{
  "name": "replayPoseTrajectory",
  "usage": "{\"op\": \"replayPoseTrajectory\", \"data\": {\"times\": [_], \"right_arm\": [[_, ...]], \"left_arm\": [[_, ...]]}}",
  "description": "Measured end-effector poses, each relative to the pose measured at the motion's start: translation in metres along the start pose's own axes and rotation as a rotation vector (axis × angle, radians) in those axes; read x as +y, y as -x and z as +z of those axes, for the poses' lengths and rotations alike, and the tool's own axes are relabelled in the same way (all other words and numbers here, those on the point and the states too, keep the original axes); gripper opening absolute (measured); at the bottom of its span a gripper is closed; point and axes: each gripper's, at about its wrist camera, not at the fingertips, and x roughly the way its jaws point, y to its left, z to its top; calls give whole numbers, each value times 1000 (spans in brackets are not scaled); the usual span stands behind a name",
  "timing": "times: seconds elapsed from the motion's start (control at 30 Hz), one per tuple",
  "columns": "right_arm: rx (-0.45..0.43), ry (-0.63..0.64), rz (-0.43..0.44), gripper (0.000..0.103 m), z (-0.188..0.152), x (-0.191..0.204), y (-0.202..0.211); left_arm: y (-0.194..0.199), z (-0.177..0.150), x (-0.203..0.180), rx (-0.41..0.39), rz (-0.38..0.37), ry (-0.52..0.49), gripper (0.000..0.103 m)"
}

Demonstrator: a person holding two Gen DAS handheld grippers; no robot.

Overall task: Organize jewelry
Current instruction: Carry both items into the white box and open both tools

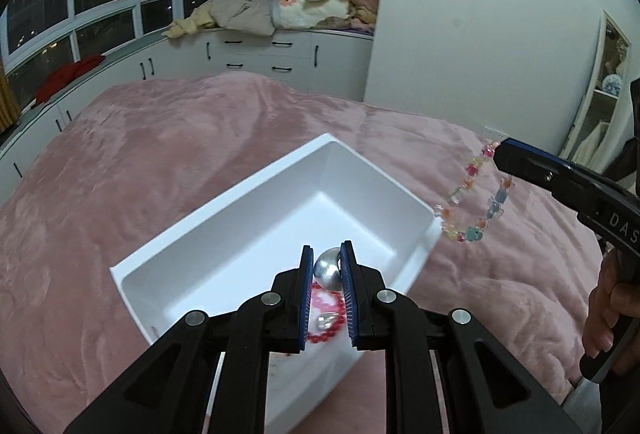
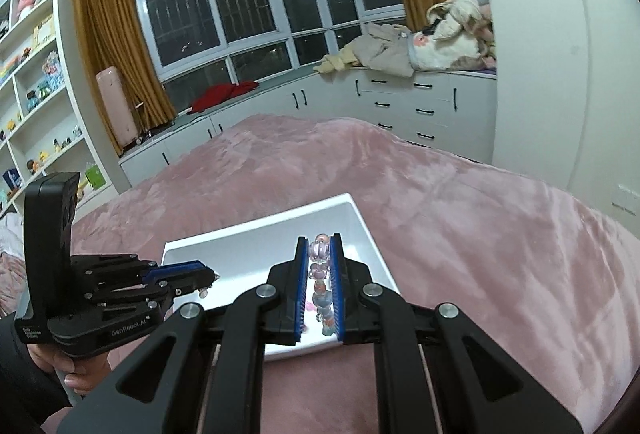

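A white rectangular box (image 1: pixel 224 230) lies on the pink blanket; it also shows in the right wrist view (image 2: pixel 360 218). My left gripper (image 1: pixel 326 254) is shut on a silver ball-shaped piece (image 1: pixel 329 268) over the box's near end. A red bead bracelet (image 1: pixel 334 320) with a small silver piece lies in the box below it. My right gripper (image 2: pixel 319 242) is shut on a pastel bead bracelet (image 2: pixel 319 270), which hangs in a loop (image 1: pixel 476 202) just right of the box's rim. The left gripper shows in the right wrist view (image 2: pixel 208 280), the right gripper in the left wrist view (image 1: pixel 500 150).
The pink blanket (image 1: pixel 180 138) covers the whole bed. White drawer cabinets (image 2: pixel 420 102) with heaped clothes line the window wall. A white wall (image 1: pixel 480 14) stands at the right. Shelves with toys (image 2: pixel 36 82) stand at the left.
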Motion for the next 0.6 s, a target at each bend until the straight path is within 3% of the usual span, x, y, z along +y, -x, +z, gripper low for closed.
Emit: {"op": "replayPoseTrajectory", "data": {"times": [0.27, 0.6], "right_arm": [[99, 7, 35, 11, -2, 27, -62], [276, 52, -5, 11, -41, 46, -130]], "left_arm": [[-28, -15, 40, 66, 30, 56, 19], [-62, -40, 65, 149, 34, 92, 19]]}}
